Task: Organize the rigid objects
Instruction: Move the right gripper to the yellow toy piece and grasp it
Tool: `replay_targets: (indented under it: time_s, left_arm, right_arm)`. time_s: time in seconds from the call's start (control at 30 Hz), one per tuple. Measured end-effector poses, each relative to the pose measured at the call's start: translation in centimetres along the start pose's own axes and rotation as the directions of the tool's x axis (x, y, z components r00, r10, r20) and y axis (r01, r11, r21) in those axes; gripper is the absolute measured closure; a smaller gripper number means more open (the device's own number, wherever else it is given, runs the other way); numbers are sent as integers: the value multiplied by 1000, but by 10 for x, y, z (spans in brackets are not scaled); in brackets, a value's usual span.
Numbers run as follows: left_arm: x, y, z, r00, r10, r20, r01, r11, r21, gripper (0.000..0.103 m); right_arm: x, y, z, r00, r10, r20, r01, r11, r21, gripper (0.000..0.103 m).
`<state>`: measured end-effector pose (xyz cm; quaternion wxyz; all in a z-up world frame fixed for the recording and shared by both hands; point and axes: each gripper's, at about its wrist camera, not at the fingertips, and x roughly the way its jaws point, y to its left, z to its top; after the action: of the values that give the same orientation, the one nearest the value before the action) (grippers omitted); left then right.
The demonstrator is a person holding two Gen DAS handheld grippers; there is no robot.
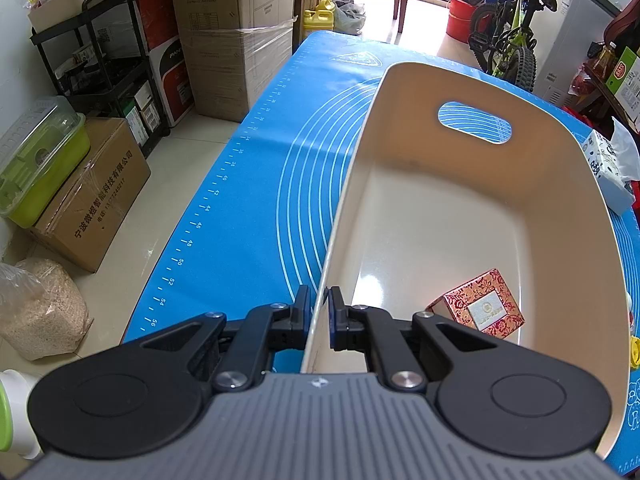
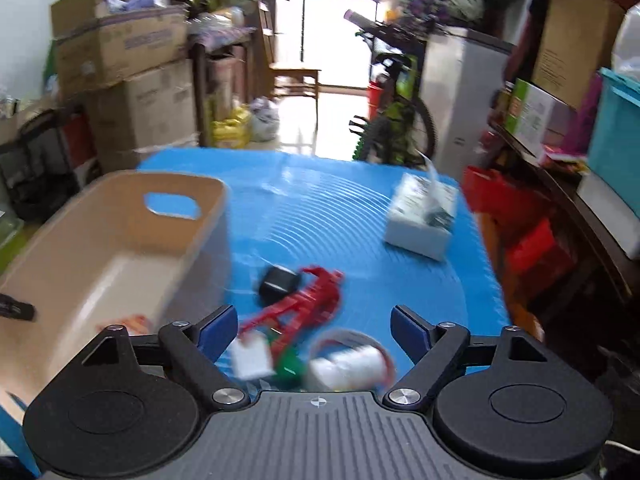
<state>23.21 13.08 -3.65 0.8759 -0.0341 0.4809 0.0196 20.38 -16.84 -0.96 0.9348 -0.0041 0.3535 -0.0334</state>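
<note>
A cream plastic basket [image 1: 472, 92] with a handle slot stands on the blue mat [image 1: 256, 184]. My left gripper [image 1: 319, 308] is shut on the basket's left wall near its front corner. A red patterned box [image 1: 478, 304] lies inside the basket. In the blurred right wrist view, my right gripper [image 2: 314, 328] is open and empty above loose items on the mat [image 2: 360, 216]: a red toy piece [image 2: 308, 296], a black object [image 2: 278, 280], a small white box [image 2: 252, 356], a green piece [image 2: 290, 364] and a white roll [image 2: 348, 364]. The basket [image 2: 112, 216] is to their left.
A tissue pack [image 2: 420, 216] lies at the mat's far right, also in the left wrist view [image 1: 608, 168]. Cardboard boxes [image 1: 236, 32], a black rack [image 1: 100, 60] and a bag of grain [image 1: 40, 312] stand on the floor to the left. A bicycle [image 1: 508, 36] stands beyond the table.
</note>
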Motion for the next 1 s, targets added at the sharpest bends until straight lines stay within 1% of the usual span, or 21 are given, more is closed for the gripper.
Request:
replay_targets:
  time_s: [0.07, 0.13, 0.27, 0.3, 0.4, 0.53, 0.67, 0.77, 0.9, 1.0]
  left_arm:
    - [0, 0, 0, 1000, 0, 0, 0, 1000, 1, 92]
    - [0, 0, 0, 1000, 0, 0, 0, 1000, 1, 92]
    - [0, 0, 0, 1000, 0, 0, 0, 1000, 1, 92]
    - [0, 0, 0, 1000, 0, 0, 0, 1000, 0, 92]
    - [0, 0, 0, 1000, 1, 0, -1, 1000, 0, 92]
    - [0, 0, 0, 1000, 1, 0, -1, 1000, 0, 92]
    - [0, -1, 0, 1000, 1, 0, -1, 1000, 0, 92]
    - [0, 0, 0, 1000, 3, 0, -3, 1000, 2, 92]
    - [0, 3, 2, 1000, 7, 2, -7, 1000, 5, 92]
    - [0, 3, 2, 1000, 9, 2, -9, 1000, 6, 91]
  right_arm:
    - [7, -13, -10, 999, -26, -25, 27, 1000, 9, 9]
    - [14, -21, -20, 997, -42, -64, 43, 999, 13, 8]
    - [32, -35, -40, 986, -101, -136, 104, 995, 11, 8]
    - [37, -39, -45, 982, -105, -155, 108, 994, 15, 8]
    - [48, -52, -59, 975, -82, -208, 91, 995, 34, 8]
    - [52, -61, -72, 968, -100, -229, 107, 994, 19, 8]
    - [56, -75, -79, 968, -70, -243, 76, 997, 13, 10]
    - [57, -83, -83, 972, -19, -235, 22, 1000, 9, 11]
    - [65, -82, -85, 970, 17, -242, -31, 998, -52, 16]
    - [71, -74, -85, 970, 23, -244, -52, 992, -113, 17]
